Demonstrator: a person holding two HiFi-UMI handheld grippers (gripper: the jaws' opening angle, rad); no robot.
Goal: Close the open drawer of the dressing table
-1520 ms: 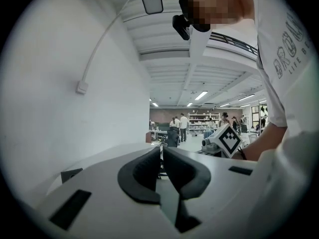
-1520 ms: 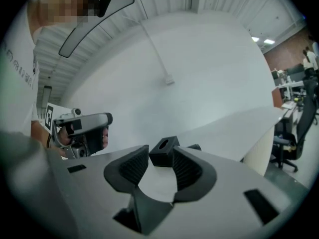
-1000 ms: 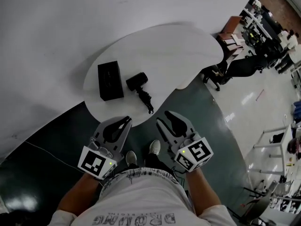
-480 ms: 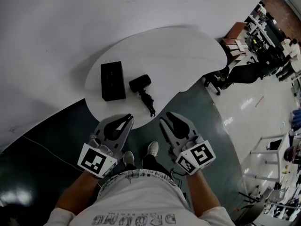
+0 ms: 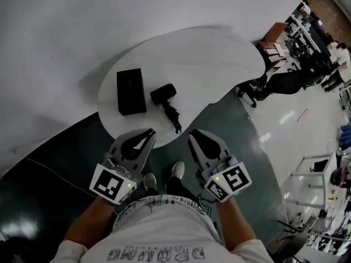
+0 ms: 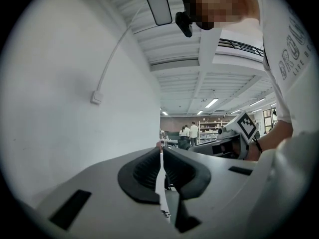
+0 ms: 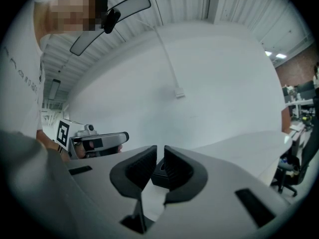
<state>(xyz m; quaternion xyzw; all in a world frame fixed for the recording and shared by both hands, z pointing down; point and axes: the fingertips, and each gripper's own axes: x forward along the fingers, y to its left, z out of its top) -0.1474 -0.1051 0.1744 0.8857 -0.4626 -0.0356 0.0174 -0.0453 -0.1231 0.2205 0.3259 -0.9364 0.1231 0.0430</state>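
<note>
Holds left gripper point(image 5: 149, 131) with jaws together and empty, just short of the bench's point(image 5: 208, 64) near edge. Has just been closing right gripper point(image 5: 192, 133) beside it, down to a narrow gap with nothing between. Cannot make out the drawer.

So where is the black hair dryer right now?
In the head view the black hair dryer lies on the white rounded tabletop, just right of the black rectangular box, its handle toward the near edge.
</note>
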